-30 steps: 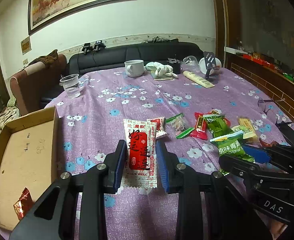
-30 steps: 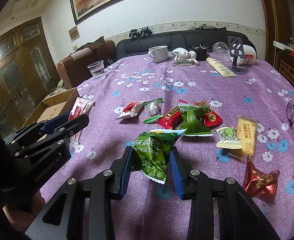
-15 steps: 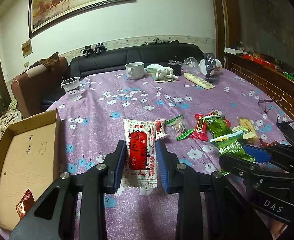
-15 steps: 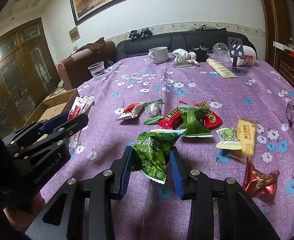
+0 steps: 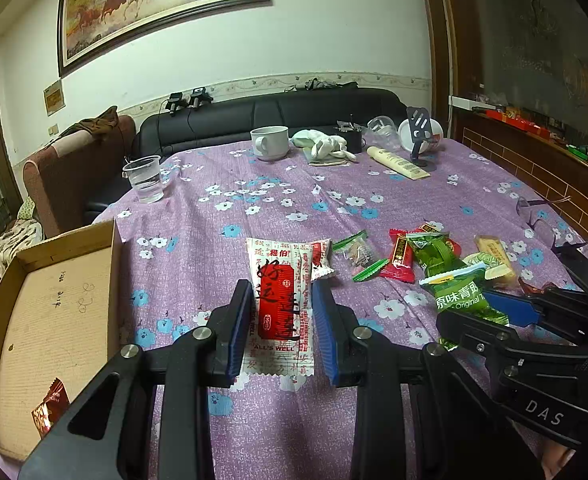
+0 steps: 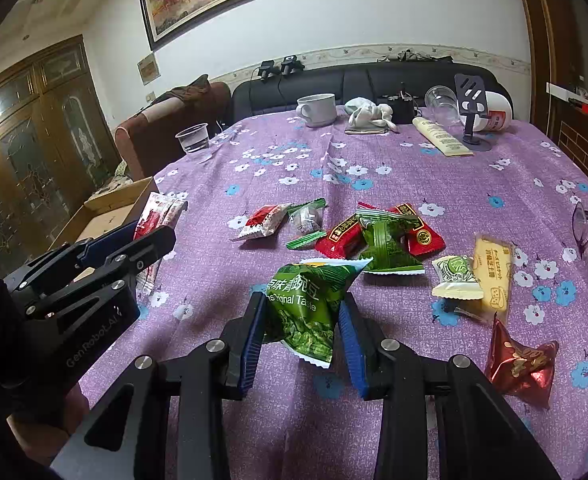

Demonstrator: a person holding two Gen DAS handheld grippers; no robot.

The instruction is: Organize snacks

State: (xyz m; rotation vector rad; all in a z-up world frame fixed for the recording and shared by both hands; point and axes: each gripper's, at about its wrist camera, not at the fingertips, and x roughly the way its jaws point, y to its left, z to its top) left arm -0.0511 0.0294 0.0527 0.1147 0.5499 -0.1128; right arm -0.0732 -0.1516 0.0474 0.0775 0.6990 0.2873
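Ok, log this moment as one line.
left gripper: shut on red-and-white packet | right gripper: shut on green pea bag | cardboard box: one red snack inside

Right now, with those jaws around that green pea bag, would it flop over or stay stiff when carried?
Probably floppy: the green pea bag looks puffed and creased, its lower corner hanging loose below the right gripper. Likely light, since a side pinch holds it off the tablecloth. The glossy film might slip.

"ALL'S WELL" on a white-and-red snack packet (image 5: 279,300); "Original Taste" on a green pea packet (image 6: 308,308); "GenRoboLAI" and "DAS" on the black tongs' bodies.
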